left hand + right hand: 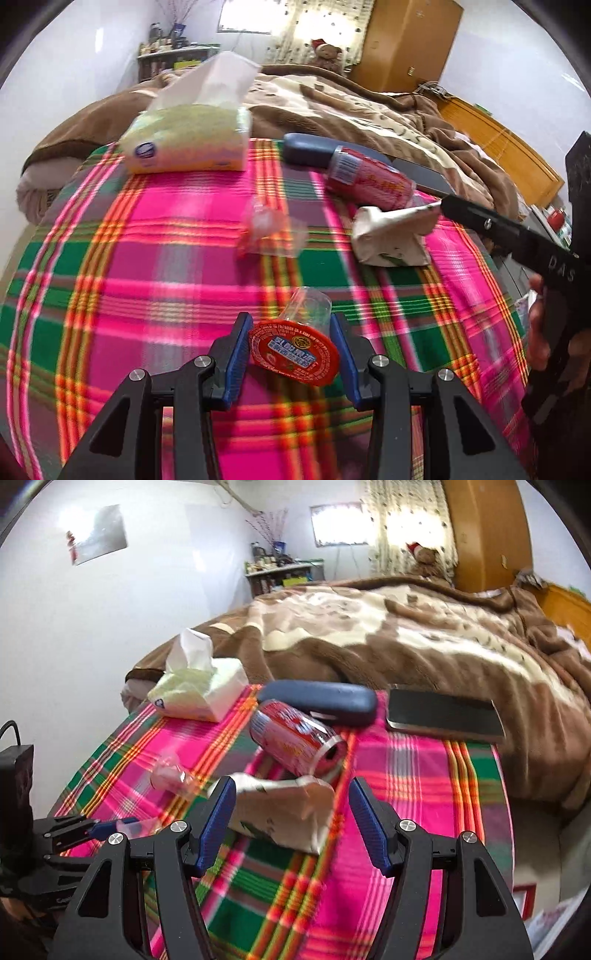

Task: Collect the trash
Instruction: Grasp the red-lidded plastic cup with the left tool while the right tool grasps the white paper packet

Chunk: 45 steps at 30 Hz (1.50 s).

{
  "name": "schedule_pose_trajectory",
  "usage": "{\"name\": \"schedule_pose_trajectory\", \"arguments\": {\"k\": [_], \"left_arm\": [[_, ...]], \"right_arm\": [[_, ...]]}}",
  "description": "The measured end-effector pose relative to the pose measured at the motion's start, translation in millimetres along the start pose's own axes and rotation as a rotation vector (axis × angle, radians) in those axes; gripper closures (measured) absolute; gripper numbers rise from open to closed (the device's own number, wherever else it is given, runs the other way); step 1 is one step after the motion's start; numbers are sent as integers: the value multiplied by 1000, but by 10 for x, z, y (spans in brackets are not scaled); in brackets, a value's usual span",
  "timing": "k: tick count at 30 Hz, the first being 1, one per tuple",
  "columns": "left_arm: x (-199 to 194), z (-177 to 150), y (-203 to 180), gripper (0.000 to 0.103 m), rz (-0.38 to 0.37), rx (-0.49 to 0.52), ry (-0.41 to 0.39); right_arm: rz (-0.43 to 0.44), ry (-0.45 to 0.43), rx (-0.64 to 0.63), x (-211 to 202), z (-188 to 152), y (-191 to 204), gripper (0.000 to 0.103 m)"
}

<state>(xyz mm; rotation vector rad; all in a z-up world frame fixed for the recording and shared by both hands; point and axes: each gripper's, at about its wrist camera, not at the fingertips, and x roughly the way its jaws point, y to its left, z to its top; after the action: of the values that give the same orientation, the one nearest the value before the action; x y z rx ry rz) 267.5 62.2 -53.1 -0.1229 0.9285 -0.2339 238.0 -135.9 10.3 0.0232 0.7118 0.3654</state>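
Observation:
My left gripper is shut on a small clear jelly cup with a red foil lid, just above the plaid cloth. In the right wrist view this gripper shows at the lower left with the cup. My right gripper stands open around a crumpled white paper carton; its pads do not press it. One of its fingers reaches the carton in the left wrist view. A red can lies on its side behind the carton. A clear wrapper lies mid-cloth.
A tissue pack sits at the cloth's far left. A dark blue case and a black notebook lie along the far edge. Behind them is a bed with a brown blanket. A hand holds the right gripper.

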Motion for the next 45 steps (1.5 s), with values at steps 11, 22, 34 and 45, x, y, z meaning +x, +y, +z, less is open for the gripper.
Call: {"name": "schedule_pose_trajectory", "arguments": {"k": [11,22,34,45], "left_arm": [[-85,-45,245,59,2,-43,-3],[-77,-46,270,59,-7,-47,-6],[-70,-41,292,58,-15,-54,-14],[-43,-21,279,59,5,-66,-33]], "right_arm": [[56,100,-148,238,67,141,38],[95,216,-221,165,-65,299,38],[-88,167,-376,261,-188,396,38],[-135,123,-337,272,-195,357,81]]}}
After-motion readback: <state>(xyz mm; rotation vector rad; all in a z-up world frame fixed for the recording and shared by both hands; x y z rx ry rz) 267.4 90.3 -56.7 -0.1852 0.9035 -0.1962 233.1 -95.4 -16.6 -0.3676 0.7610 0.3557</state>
